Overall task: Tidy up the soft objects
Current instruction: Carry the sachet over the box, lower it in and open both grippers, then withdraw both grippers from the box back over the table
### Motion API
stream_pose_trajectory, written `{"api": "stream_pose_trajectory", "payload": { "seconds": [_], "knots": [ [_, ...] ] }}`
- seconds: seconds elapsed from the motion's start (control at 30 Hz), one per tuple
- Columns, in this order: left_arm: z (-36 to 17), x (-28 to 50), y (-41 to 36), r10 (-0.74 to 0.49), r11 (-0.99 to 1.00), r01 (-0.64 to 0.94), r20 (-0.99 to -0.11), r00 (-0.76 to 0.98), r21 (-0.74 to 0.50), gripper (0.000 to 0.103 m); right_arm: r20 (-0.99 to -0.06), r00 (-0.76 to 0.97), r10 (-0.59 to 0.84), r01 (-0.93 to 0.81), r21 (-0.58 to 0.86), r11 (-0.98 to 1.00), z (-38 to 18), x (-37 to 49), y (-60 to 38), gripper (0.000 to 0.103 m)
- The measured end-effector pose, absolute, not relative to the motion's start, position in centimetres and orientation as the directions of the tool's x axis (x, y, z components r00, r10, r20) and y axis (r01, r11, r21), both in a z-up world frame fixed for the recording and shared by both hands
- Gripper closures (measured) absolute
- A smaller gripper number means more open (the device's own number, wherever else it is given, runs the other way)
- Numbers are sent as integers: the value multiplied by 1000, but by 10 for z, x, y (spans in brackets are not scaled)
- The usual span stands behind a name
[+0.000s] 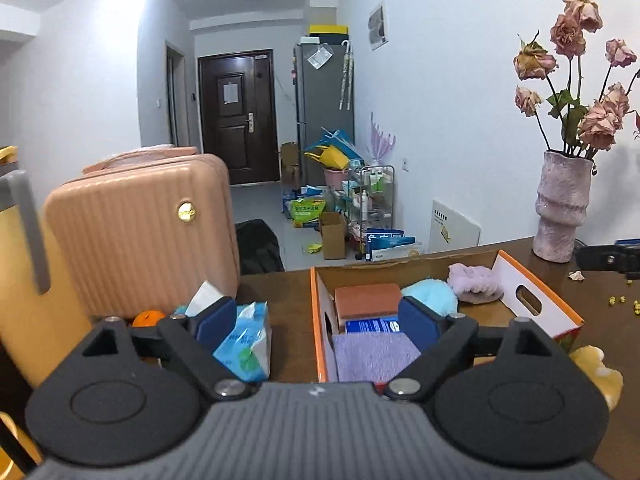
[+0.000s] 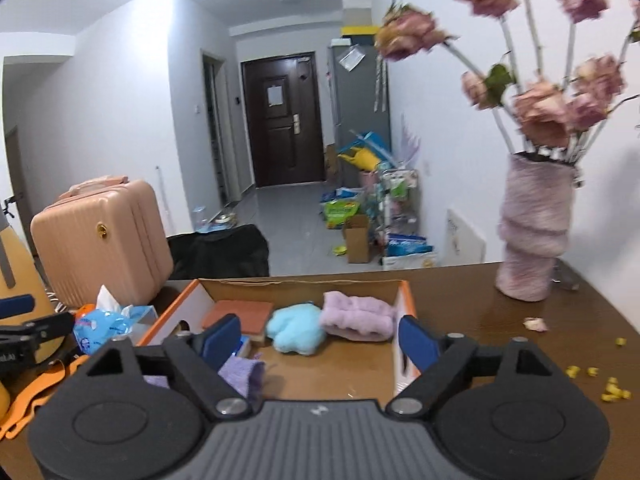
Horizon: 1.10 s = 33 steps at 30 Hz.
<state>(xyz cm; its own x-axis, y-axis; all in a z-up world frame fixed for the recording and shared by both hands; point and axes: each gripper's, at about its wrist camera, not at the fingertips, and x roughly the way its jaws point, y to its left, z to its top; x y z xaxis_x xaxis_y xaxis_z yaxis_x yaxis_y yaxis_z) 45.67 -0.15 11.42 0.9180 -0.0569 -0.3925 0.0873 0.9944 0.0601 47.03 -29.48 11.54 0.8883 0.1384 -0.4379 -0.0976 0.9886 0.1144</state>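
Observation:
An open cardboard box with orange rims (image 1: pixel 538 280) (image 2: pixel 408 294) sits on the dark wood table. Inside lie a light blue plush (image 1: pixel 434 294) (image 2: pixel 294 330), a pink fluffy item (image 1: pixel 474 284) (image 2: pixel 356 318), an orange-brown sponge block (image 1: pixel 366 300) (image 2: pixel 238 312), a purple cloth (image 1: pixel 370 356) (image 2: pixel 240 374) and a blue packet (image 1: pixel 370 326). A blue tissue pack (image 1: pixel 248 340) (image 2: pixel 104 326) lies left of the box. My left gripper (image 1: pixel 316 322) is open and empty, above the box's left wall. My right gripper (image 2: pixel 320 344) is open and empty over the box.
A pink vase of dried roses (image 1: pixel 564 204) (image 2: pixel 532 228) stands at the table's back right. A pink suitcase (image 1: pixel 140 232) (image 2: pixel 100 244) stands at the left. A yellow soft thing (image 1: pixel 596 372) lies right of the box. Yellow crumbs (image 2: pixel 612 392) dot the table. An orange (image 1: pixel 148 318) lies by the suitcase.

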Motion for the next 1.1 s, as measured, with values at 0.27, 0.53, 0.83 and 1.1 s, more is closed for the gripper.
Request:
{"api": "stream_pose_trajectory", "payload": {
  "seconds": [0.27, 0.53, 0.83, 1.1],
  "knots": [
    [120, 410, -3, -61, 996, 80, -356, 932, 39, 11, -380, 916, 126, -102, 83, 991, 121, 419, -293, 17],
    [88, 314, -8, -55, 997, 70, -347, 936, 31, 4, -268, 955, 128, -129, 16, 992, 96, 317, -280, 14],
    [58, 181, -8, -116, 993, 114, -307, 945, -23, 0, -282, 942, 181, -177, 42, 983, 46, 186, -277, 13],
    [38, 94, 2, -171, 985, 172, -353, 920, -28, 0, -359, 905, 229, -189, 143, 972, 5, 78, -278, 7]
  ]
}}
